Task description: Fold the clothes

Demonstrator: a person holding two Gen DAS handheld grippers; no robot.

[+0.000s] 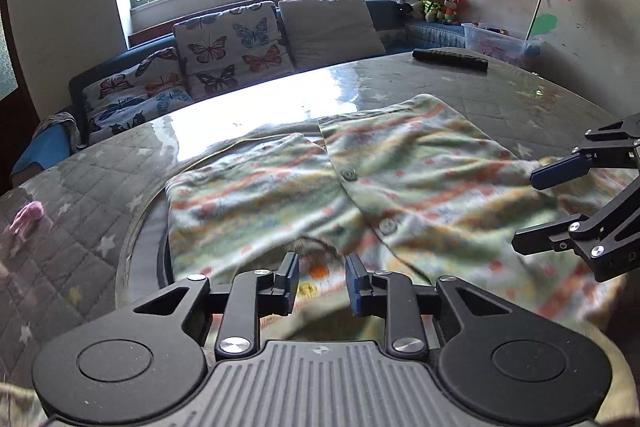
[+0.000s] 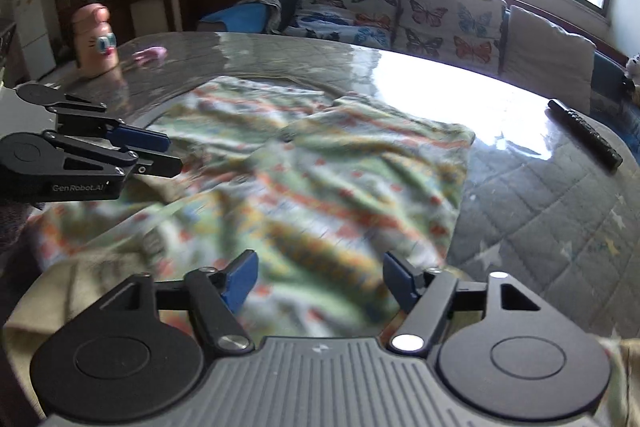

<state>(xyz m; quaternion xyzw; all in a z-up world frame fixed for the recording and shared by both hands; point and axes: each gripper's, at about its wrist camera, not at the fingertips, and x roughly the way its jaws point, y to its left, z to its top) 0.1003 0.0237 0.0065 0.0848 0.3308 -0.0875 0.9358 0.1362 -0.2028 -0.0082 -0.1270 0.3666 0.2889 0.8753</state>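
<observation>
A pastel green garment [image 1: 400, 187] with orange and yellow stripes and a button front lies spread on the round glass-topped table [image 1: 248, 107]. Two buttons [image 1: 349, 175] show along its placket. In the left wrist view my left gripper [image 1: 321, 267] hovers open over the garment's near edge, and nothing is pinched between its blue pads. My right gripper [image 1: 540, 211] reaches in from the right, jaws apart above the cloth. In the right wrist view the garment [image 2: 320, 167] looks blurred. There my right gripper [image 2: 319, 267] stands wide open over the garment, and my left gripper [image 2: 172, 153] shows at the left edge.
A black remote control [image 1: 450, 59] [image 2: 584, 137] lies at the table's far side. A small pink object [image 2: 150, 55] and a finger-shaped toy [image 2: 96, 39] stand at the table's other edge. Behind the table is a sofa with butterfly cushions [image 1: 224, 51], plush toys and a plastic box [image 1: 500, 43].
</observation>
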